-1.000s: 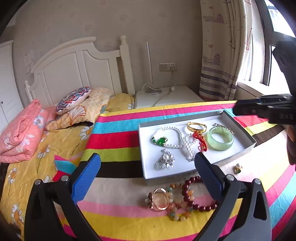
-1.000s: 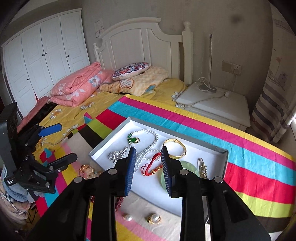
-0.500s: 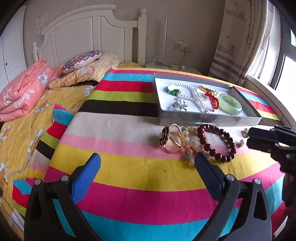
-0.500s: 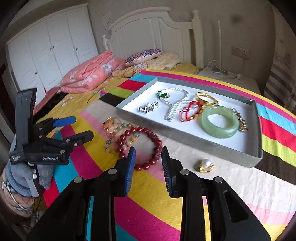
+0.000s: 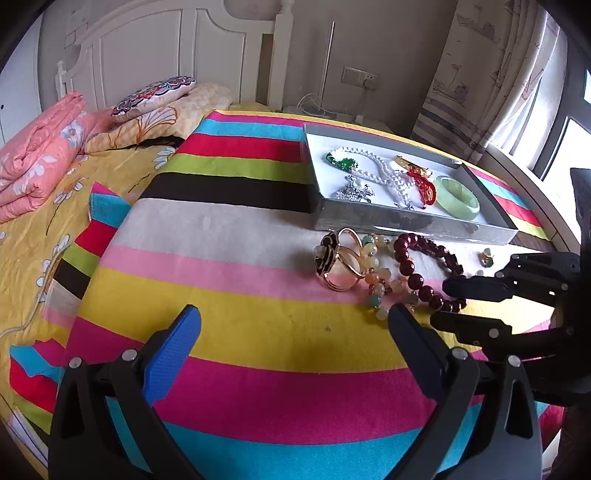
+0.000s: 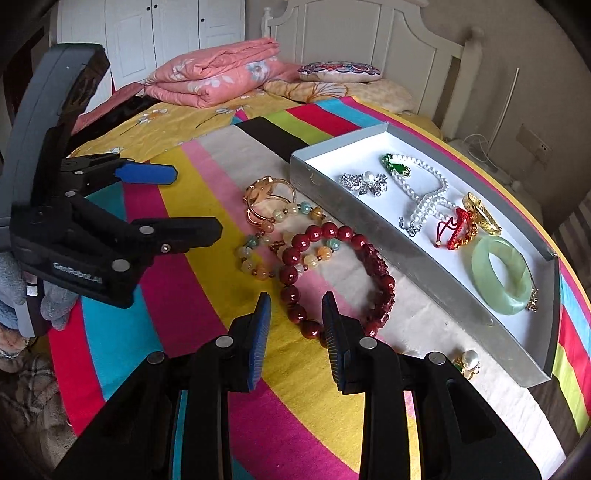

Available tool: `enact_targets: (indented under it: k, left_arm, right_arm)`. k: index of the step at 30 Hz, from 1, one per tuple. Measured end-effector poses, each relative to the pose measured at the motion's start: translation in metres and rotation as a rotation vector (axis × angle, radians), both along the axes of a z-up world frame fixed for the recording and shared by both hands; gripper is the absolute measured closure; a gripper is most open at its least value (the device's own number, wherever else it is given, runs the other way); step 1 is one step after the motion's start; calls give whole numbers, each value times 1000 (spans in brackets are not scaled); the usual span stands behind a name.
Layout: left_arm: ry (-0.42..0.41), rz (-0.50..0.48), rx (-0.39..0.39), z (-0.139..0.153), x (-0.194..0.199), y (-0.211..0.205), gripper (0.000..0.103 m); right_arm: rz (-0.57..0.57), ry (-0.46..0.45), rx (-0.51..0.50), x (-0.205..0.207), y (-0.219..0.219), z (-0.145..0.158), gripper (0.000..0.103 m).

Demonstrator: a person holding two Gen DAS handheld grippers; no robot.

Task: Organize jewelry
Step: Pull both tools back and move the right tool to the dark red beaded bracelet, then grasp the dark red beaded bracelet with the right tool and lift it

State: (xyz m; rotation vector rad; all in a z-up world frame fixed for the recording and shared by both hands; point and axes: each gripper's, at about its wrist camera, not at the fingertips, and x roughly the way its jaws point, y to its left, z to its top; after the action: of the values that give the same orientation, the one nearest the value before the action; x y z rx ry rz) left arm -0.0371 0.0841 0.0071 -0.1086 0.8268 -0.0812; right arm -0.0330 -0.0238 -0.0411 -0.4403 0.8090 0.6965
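Note:
A grey box with a white floor lies on the striped cloth and holds a pearl necklace, a silver brooch, a green jade bangle and red and gold pieces. In front of it lie a dark red bead bracelet, a pale bead bracelet, a gold bangle and a pearl earring. My left gripper is open wide and empty. My right gripper is open, low over the near side of the red bracelet.
The striped cloth covers a round table beside a bed with a pink quilt and pillows. A curtain and window stand at the right. A white wardrobe is behind the bed.
Both grippers have dropped lower and closer to the loose jewelry in front of the box. The right gripper has come right up to the red bracelet. Its jaws have opened wider.

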Motion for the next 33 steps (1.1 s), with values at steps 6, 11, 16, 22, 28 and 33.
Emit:
enact_targets:
  k: [6,11,16,22,28,33]
  left_arm:
    - [38,0,-51,-5,6,6,3]
    - [41,0,-60,-7,6,6,3]
    - [63,-4,18,-8,9,-4,2]
    - [84,-10,87,-12,12,-13,2]
    - [92,-12,94,-11,13,-13,3]
    - [75,-15,47,-7,10,-10,14]
  right_arm:
    - [12,6,41,4,5,-3,77]
    - [-7,-11,63,0,6,-2,90]
    - [-67,-21,281,-6,-29,22,91]
    - [-121,2,579,-10,-84,51,91]
    - [-123,5,739,-27,-115,61,91]
    - [-133,-6,754,-39,-131,57,91]
